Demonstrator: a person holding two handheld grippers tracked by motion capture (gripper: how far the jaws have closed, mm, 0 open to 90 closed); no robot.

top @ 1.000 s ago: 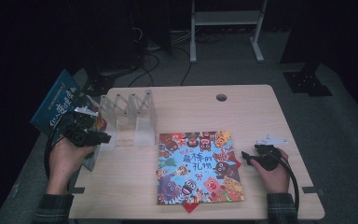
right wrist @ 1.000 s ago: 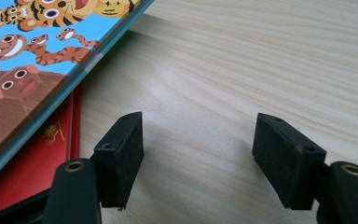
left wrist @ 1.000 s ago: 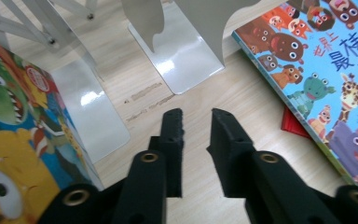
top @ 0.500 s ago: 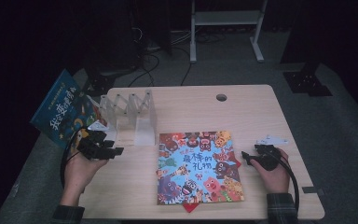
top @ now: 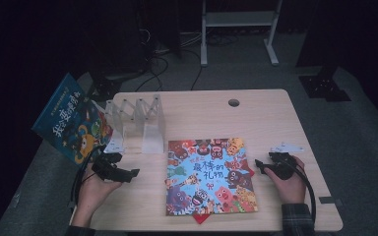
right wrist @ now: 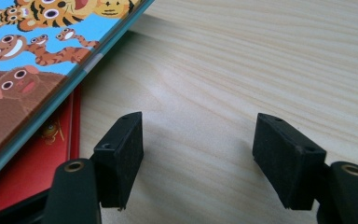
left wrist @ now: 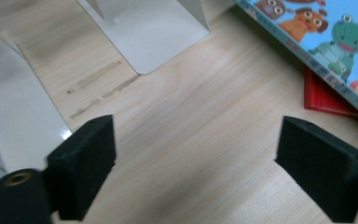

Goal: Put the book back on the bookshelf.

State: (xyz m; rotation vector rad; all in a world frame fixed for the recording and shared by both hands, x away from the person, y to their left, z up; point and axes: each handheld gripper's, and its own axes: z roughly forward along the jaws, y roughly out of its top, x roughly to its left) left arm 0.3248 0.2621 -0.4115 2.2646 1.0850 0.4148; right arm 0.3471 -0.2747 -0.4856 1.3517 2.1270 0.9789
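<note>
Picture book flat between both grippers, spine toward left gripper, jaws just opened wide, empty; right gripper nearer, agape, empty.

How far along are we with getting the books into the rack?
Looks done: one blue picture book leans at the left end of the white book rack. In hand: nothing; the left gripper has just opened its jaws, empty over bare wood, and the right gripper rests open. Left: the colourful animal picture book lies flat on the table atop a red book.
</note>
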